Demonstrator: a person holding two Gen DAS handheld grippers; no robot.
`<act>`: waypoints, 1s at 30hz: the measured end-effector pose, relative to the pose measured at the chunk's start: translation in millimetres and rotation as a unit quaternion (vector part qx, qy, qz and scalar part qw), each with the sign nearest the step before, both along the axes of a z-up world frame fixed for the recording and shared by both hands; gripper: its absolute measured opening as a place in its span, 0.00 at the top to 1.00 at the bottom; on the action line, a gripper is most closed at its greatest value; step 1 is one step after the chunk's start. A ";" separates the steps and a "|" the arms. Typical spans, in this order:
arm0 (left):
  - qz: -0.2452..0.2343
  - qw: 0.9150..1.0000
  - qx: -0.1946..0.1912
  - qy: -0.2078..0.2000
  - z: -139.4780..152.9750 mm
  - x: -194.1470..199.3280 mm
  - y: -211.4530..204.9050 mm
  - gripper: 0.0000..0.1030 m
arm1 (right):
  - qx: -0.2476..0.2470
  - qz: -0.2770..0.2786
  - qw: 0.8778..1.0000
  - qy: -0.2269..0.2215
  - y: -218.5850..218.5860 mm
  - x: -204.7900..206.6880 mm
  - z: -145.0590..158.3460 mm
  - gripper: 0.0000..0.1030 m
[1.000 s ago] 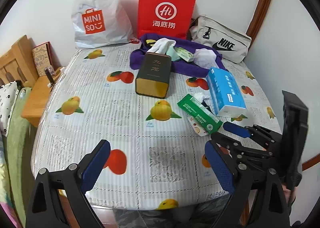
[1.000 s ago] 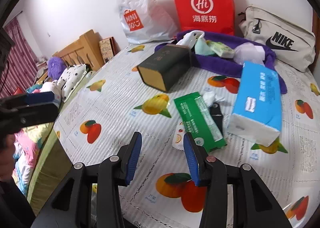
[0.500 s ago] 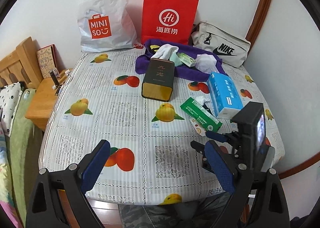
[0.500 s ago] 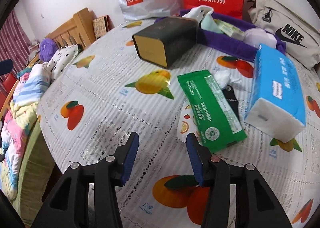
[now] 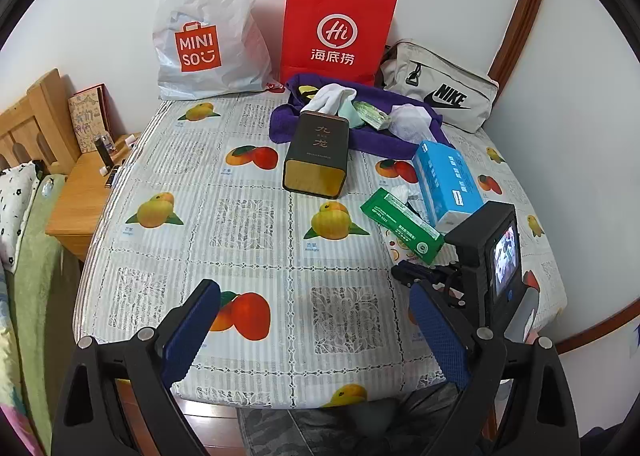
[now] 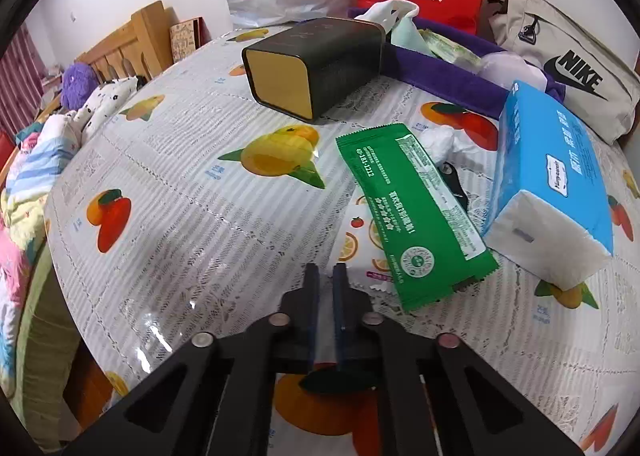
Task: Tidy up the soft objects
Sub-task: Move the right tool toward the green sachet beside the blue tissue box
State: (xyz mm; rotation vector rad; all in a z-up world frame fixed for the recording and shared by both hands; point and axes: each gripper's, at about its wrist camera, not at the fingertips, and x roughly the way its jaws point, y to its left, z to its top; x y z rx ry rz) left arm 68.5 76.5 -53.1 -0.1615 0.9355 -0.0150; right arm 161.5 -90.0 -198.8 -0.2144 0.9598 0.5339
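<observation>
Green pack: the flat green plastic wet-wipe packet point(image 6: 414, 212) lies slantwise on the tablecloth, its near corner just ahead and to the right of my right claw; a thin fruit-printed sachet point(image 6: 360, 246) peeks out from under it.
Blue pack: the soft blue-and-white tissue pack point(image 6: 552, 184) rests just right of the green packet, with a crumpled white tissue point(image 6: 440, 142) and a small black object between them.
Purple cloth: the purple towel point(image 5: 384, 140) lies bunched at the far side, with a white sock point(image 5: 332, 96), a pale green cloth and a small wrapped pack on top.
Tin: the dark rectangular tin with a gold end point(image 5: 318, 154) lies on its side, its far end on the towel.
My right claw point(image 6: 326, 276): jaws pressed together with nothing between them, low over the cloth.
My left claw point(image 5: 316, 332): jaws wide apart, empty, above the near edge of the table.
Table: fruit-patterned plastic cloth point(image 5: 240, 224).
Back wall: white Miniso plastic bag point(image 5: 208, 28), red paper bag point(image 5: 338, 32), beige Nike pouch point(image 5: 440, 96).
</observation>
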 end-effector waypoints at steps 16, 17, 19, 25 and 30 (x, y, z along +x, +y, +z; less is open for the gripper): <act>-0.005 1.000 -0.012 0.005 -10.5 3.4 -5.1 0.08 | 0.015 0.009 1.000 -0.012 -13.1 -12.8 20.2 1.00; -0.004 1.000 -0.014 0.003 -11.5 3.4 -5.4 0.08 | 0.021 0.005 1.000 -0.012 -15.2 -14.1 21.6 1.00; -0.005 1.000 -0.022 0.001 -15.2 4.4 -5.3 0.08 | 0.027 0.007 0.999 -0.014 -16.5 -17.4 22.1 1.00; 0.005 0.999 -0.047 0.015 -35.2 14.0 1.4 0.08 | 0.051 -0.006 0.999 -0.010 -27.6 -18.8 21.3 1.00; 0.020 0.999 -0.044 0.021 -44.0 18.4 7.4 0.08 | 0.061 -0.017 0.998 -0.010 -35.1 -16.4 19.5 1.00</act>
